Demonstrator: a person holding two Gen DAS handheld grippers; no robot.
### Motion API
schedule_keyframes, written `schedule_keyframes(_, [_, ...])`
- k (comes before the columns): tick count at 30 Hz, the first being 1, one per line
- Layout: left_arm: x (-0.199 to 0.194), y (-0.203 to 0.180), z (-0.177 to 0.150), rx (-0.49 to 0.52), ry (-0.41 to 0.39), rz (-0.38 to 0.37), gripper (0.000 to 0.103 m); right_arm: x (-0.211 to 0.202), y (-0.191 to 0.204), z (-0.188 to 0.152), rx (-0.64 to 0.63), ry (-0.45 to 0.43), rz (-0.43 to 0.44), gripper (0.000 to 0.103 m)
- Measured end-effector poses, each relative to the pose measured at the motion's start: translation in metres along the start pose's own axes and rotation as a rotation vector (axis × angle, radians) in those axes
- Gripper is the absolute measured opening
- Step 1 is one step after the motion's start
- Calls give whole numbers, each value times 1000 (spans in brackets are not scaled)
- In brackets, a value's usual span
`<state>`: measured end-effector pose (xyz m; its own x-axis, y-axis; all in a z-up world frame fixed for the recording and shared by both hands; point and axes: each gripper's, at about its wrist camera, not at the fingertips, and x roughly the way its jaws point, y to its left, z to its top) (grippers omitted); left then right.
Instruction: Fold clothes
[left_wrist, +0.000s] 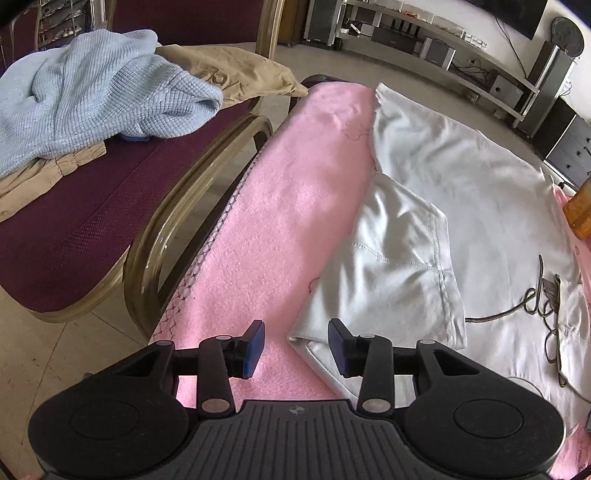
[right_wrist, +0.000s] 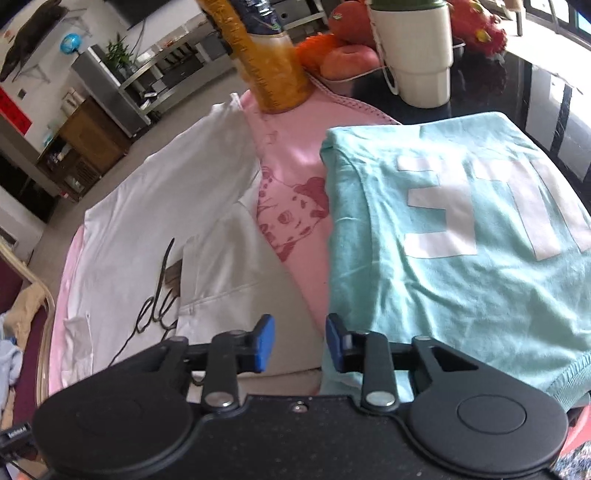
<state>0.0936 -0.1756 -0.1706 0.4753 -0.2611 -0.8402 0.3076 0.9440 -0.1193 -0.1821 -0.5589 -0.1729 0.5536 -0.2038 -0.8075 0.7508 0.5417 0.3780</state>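
Your teal shirt lies folded at right; the white shirt, sleeves turned in, awaits folding, both grippers' fingers spread, holding nothing.

Maroon chair, tiled floor, grey shelving, daylight.

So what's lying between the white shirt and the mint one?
Only the pink blanket, with a reddish spotted-dog print on it. The right wrist view shows it as a strip between the white shirt and the mint shirt.
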Motion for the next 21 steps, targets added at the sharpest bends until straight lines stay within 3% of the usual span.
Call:
schedule_keyframes(7, [3,-1,-2,6,8,13,40,2,-1,-1,6,14,14,31])
schedule_keyframes(12, [8,-3,-1,8,-1,34,31,4,9,-6,-62,37,36,31])
schedule_keyframes(19, [19,-20,21,29,-69,-89,29,18,33,-14,-166,70,44,31])
schedule_keyframes(21, [34,-22,25,11,-44,-94,29,26,40,-14,-198,77,36,31])
